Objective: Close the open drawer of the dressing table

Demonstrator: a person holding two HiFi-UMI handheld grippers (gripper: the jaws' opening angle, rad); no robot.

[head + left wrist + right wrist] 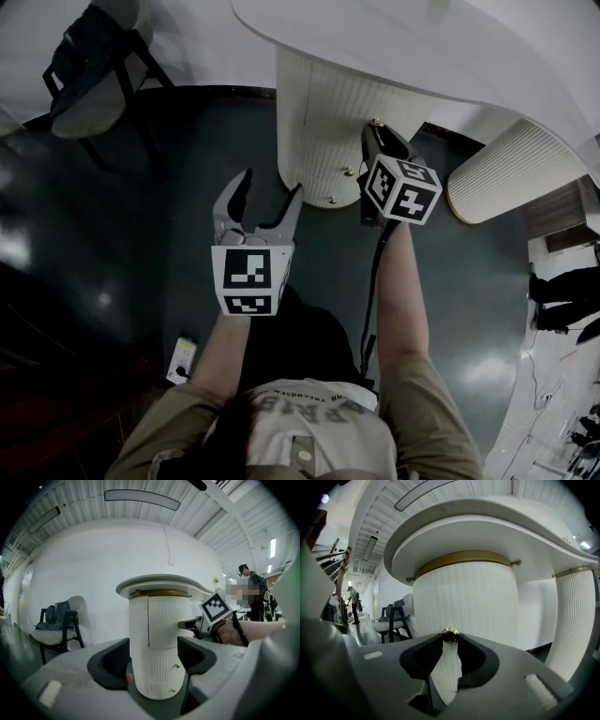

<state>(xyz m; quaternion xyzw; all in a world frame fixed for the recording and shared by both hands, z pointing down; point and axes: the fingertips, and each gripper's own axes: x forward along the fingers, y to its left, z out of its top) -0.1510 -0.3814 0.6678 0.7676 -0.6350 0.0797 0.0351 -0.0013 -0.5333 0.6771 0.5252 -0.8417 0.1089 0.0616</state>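
Right gripper [450, 643] pinched on the drawer knob [450, 632], the push-in judged to be in hand.

The drawer [168, 618] sits at the top of the pedestal [319, 131], under the tabletop [422, 47]. Next it needs a straight push until the front lies flush. The left gripper [272, 184] hovers near and to the left, jaws wide and empty. Only its view shows the drawer's seam and the lower knobs [178, 665]. Only the right gripper view shows the pinch. How far out the drawer stands I cannot tell.
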